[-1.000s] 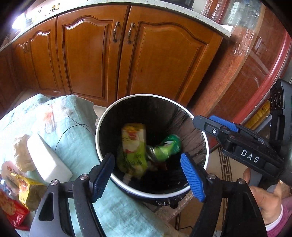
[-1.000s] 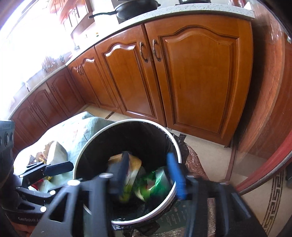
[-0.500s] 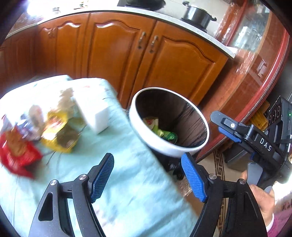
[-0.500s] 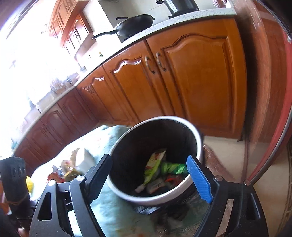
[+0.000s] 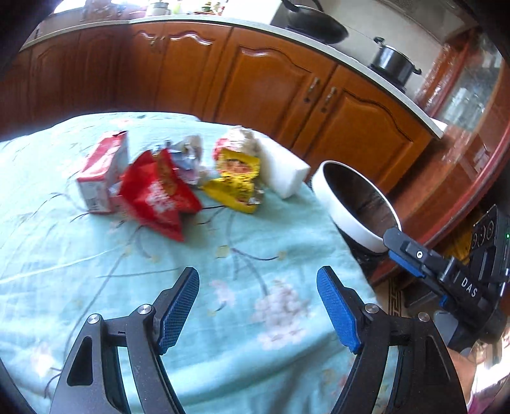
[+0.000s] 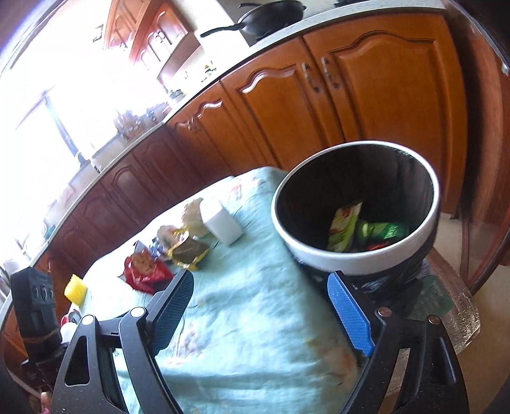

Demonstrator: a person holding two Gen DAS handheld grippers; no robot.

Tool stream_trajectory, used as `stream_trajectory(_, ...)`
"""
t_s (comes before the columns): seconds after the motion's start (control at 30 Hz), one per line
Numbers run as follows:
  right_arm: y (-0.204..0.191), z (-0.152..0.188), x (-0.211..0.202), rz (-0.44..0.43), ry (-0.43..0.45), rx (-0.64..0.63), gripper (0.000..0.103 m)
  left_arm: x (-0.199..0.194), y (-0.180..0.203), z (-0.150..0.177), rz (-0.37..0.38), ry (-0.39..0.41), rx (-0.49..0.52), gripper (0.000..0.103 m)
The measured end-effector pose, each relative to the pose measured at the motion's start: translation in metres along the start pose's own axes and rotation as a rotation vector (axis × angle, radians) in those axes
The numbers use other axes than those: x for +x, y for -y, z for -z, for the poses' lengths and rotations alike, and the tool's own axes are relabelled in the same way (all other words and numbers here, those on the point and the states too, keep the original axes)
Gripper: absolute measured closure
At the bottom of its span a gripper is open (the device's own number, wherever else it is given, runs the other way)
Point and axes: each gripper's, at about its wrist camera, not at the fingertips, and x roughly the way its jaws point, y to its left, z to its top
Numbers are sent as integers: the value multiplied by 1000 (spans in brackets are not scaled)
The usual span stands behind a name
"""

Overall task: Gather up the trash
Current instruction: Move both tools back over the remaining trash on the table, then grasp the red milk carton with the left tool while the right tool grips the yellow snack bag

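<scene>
Trash lies on the teal tablecloth [image 5: 159, 280]: a red-and-white carton [image 5: 102, 172], a red snack bag [image 5: 159, 197], a yellow wrapper [image 5: 236, 184], crumpled paper [image 5: 191, 149] and a white foam block [image 5: 283, 172]. The white-rimmed bin [image 6: 357, 264] stands at the table's right edge and holds a green-yellow packet [image 6: 344, 226] and a green wrapper [image 6: 389, 231]. My left gripper [image 5: 258, 305] is open and empty above the cloth, short of the pile. My right gripper [image 6: 261, 315] is open and empty, low in front of the bin; it also shows in the left wrist view [image 5: 411, 254].
Wooden kitchen cabinets [image 5: 264, 86] run behind the table, with a pan [image 6: 271, 16] and a pot [image 5: 393, 60] on the counter. A yellow sponge [image 6: 76, 288] sits at the table's far left. A glass-fronted cabinet [image 5: 471, 95] stands to the right.
My left gripper has swung left from over the bin to face the trash pile on the table. My right gripper has pulled back from the bin; both stay open and empty.
</scene>
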Motion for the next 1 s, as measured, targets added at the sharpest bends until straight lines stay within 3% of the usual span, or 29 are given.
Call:
stream_trajectory(0.37, -42, 18, 25, -68, -61, -55, 15, -38, -54, 10, -77, 18, -112, 27)
stream_trajectory(0.67, -66, 14, 45, -81, -87, -105, 16, -43, -80, -11, -152, 47, -118, 27)
stream_trajectory(0.83, -81, 8, 61, -73, -104, -144, 36, -31, -91, -26, -207, 33, -92, 29)
stream_trajectory(1.0, -92, 0, 79, -64, -115, -174, 42, -21, -100, -44, -228, 45, -87, 29)
